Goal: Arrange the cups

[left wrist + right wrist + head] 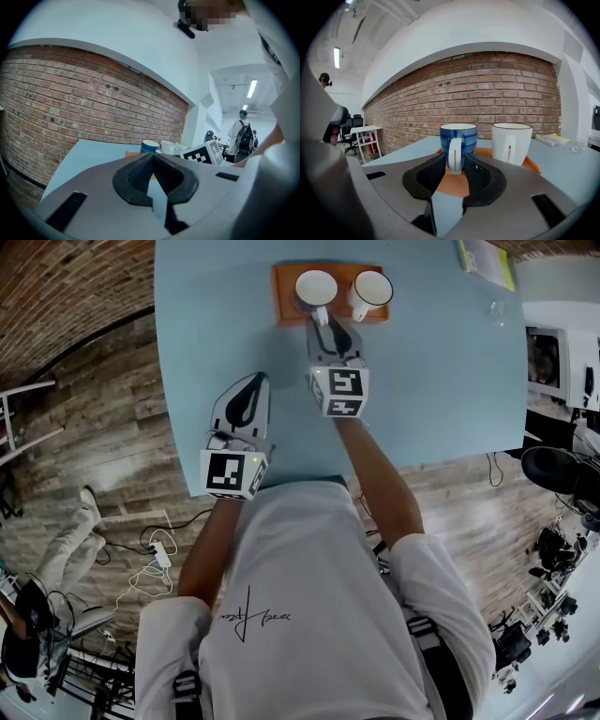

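Right gripper (454,163) is lined up on the blue mug (459,137), which stands left of the white mug (512,140) on the orange tray (285,298) at the counter's (431,381) far edge. Its fingers are spread narrowly, one on each side of the handle (454,157), apparently not pinching yet. Left gripper (152,158) hangs back over the near counter, fingers pressed together, empty. This looks like the grasp step. The next move calls for squeezing the handle, then lifting straight up, clear of the white mug.
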Demonstrator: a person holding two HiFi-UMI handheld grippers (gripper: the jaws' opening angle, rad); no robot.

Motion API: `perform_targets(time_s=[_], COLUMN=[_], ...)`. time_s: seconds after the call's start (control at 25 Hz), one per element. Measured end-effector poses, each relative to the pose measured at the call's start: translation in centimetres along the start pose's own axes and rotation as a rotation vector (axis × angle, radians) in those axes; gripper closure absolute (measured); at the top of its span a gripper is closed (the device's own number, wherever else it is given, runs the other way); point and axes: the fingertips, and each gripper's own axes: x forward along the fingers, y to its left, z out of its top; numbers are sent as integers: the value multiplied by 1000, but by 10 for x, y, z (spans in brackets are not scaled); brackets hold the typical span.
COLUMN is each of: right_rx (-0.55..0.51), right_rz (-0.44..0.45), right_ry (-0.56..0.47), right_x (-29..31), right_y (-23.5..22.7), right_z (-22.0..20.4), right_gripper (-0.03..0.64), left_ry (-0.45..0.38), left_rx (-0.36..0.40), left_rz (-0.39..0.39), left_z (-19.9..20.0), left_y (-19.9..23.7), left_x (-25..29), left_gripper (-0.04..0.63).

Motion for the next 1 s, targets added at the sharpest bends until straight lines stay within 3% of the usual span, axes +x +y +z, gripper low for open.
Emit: perform_targets(time_s=[0.4, 0.76, 1.0], right_rx=[-53, -103, 0], right_rz=[-10, 69, 127], right_ry=[21, 14, -10], right_x=[-30, -68, -101], right_y=[0, 25, 43], right_z=[6, 21, 42], right_gripper=[512, 554, 571], left_ry=[-27, -30, -53], left_rx=[9, 1, -78], left_rz=[-16, -50, -67], left_z=[9, 8, 22], left_y=[-6, -13, -15], left_x=[-5, -16, -25], left_gripper=[588, 588, 588])
